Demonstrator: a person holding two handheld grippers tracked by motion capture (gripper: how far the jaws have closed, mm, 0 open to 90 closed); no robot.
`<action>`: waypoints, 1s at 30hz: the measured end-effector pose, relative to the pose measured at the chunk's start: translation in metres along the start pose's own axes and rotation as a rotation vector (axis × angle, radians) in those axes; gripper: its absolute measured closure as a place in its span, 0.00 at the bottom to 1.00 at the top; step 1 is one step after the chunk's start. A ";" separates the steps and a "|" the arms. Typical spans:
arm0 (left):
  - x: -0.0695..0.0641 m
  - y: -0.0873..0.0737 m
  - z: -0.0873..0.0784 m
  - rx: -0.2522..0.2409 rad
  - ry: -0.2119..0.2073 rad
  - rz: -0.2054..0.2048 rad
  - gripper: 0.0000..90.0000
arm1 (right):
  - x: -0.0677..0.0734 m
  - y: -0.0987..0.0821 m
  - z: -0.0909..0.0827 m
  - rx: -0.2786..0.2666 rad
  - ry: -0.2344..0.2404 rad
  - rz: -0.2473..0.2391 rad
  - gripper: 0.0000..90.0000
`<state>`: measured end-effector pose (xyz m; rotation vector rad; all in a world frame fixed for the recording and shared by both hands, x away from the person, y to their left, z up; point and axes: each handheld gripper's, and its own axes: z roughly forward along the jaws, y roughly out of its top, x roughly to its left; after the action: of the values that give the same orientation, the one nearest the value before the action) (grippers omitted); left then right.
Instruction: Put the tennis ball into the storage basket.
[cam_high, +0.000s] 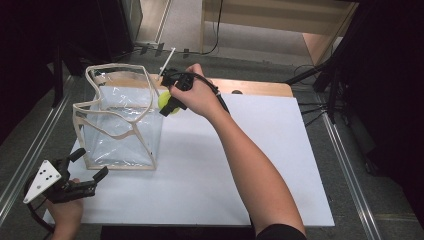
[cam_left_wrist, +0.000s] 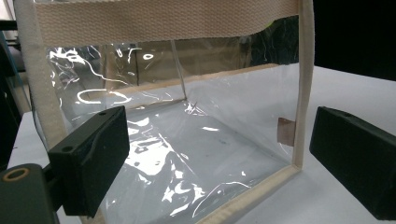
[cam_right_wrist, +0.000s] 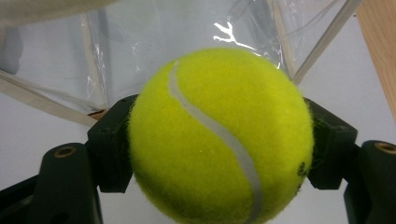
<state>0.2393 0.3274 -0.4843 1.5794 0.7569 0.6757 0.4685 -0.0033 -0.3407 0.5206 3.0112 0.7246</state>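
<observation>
Right claw (cam_high: 167, 106) clamps tennis ball (cam_right_wrist: 219, 137) between jaws, just beside clear bag (cam_high: 120, 120) rim. Right claw view shows ball's seam. Left claw (cam_high: 90, 175) open, empty, near bag's corner on counter (cam_high: 240, 165).

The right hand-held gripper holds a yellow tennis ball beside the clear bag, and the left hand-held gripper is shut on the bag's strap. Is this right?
Not quite. The left hand-held gripper is open, its jaws wide apart before the clear bag, as the left gripper view shows. The right hand-held gripper does hold the tennis ball.

Right tongs (cam_high: 167, 106) clamped tight, arm stretched forward, left tongs (cam_high: 91, 169) jaws spread wide, hand low.
</observation>
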 end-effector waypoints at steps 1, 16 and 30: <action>0.000 0.000 0.000 0.000 0.000 0.000 0.06 | 0.000 0.001 -0.002 -0.003 0.001 -0.001 0.26; 0.000 0.000 0.000 0.002 0.000 0.003 0.06 | 0.003 0.016 -0.028 -0.013 -0.021 -0.015 0.27; 0.000 0.000 0.000 0.001 -0.001 0.001 0.06 | 0.009 0.032 -0.050 -0.029 -0.015 -0.039 0.27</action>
<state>0.2395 0.3269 -0.4843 1.5811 0.7552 0.6752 0.4662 0.0042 -0.2815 0.4624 2.9838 0.7571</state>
